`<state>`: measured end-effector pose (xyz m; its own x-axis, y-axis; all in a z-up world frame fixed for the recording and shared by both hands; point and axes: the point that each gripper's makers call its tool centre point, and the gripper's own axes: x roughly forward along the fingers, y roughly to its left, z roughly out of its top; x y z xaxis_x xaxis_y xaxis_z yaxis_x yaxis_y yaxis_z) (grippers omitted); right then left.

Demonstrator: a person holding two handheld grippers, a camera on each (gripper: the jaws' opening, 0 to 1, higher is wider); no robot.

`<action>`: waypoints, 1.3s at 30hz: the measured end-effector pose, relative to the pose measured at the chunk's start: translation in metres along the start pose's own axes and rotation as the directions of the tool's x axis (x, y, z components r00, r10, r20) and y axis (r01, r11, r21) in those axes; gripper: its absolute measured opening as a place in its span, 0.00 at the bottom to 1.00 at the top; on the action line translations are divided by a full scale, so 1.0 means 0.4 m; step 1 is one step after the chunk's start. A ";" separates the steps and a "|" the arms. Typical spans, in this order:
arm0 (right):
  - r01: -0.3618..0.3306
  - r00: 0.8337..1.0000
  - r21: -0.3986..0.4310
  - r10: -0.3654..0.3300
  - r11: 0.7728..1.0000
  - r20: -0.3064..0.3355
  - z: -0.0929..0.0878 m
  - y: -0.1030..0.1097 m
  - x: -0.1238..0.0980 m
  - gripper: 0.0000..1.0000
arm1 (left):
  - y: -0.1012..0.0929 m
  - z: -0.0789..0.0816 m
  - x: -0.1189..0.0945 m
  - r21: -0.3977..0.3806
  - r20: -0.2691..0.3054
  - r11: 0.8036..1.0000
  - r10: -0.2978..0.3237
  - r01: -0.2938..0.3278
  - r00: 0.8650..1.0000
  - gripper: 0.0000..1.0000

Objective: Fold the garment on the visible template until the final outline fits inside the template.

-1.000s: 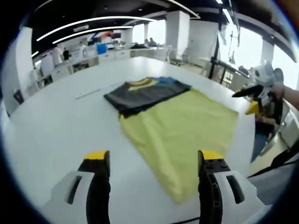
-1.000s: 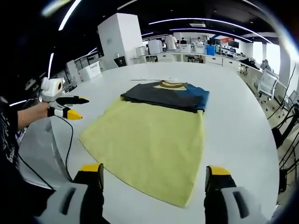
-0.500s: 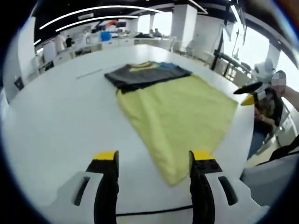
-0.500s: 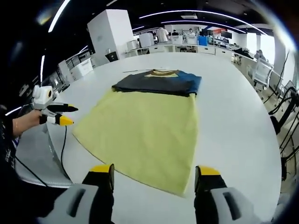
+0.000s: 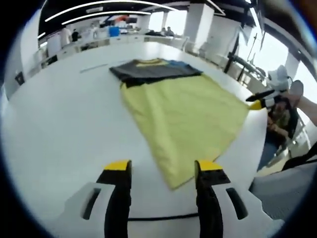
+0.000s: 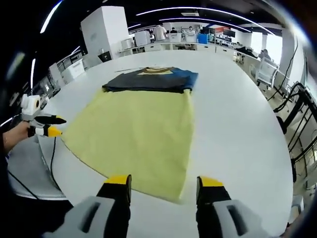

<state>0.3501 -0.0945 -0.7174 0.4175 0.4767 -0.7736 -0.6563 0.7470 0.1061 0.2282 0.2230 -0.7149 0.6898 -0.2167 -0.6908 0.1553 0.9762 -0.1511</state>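
Garment (image 5: 183, 109), yellow with dark folded shoulders (image 6: 148, 79), lies flat on the white table (image 5: 59, 124), its hem reaching toward the near edge. Left gripper (image 5: 162, 171) hovers with jaws parted around the hem's near corner, holding nothing. Right gripper (image 6: 162, 182) likewise hangs open just above the other hem corner.

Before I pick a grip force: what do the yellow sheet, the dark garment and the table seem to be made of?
The yellow sheet looks like soft matte woven cloth: it lies limp with faint ripples and a thin hemmed edge. The dark garment seems a matte knit, with a ribbed yellow collar and a blue part. The table looks like a hard, smooth white laminate, faintly glossy, though that is uncertain.
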 end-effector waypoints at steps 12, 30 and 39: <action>0.029 1.000 0.014 -0.029 0.999 -0.009 -0.014 -0.024 0.006 0.31 | 0.004 -0.032 0.005 -0.020 -0.058 0.999 0.031 -0.032 0.998 0.34; 0.040 0.999 -0.016 -0.040 0.999 -0.024 -0.029 -0.020 0.017 0.17 | -0.014 -0.048 0.013 -0.122 -0.114 0.990 0.050 -0.064 0.992 0.00; 0.037 0.998 0.006 -0.037 0.999 -0.047 -0.035 -0.006 0.016 0.00 | 0.001 -0.058 -0.003 -0.112 -0.134 0.992 0.051 -0.066 0.990 0.00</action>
<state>0.3456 -0.0998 -0.7316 0.4115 0.4270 -0.8052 -0.6366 0.7669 0.0814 0.2108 0.2238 -0.7306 0.5959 -0.1640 -0.7861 0.0292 0.9827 -0.1829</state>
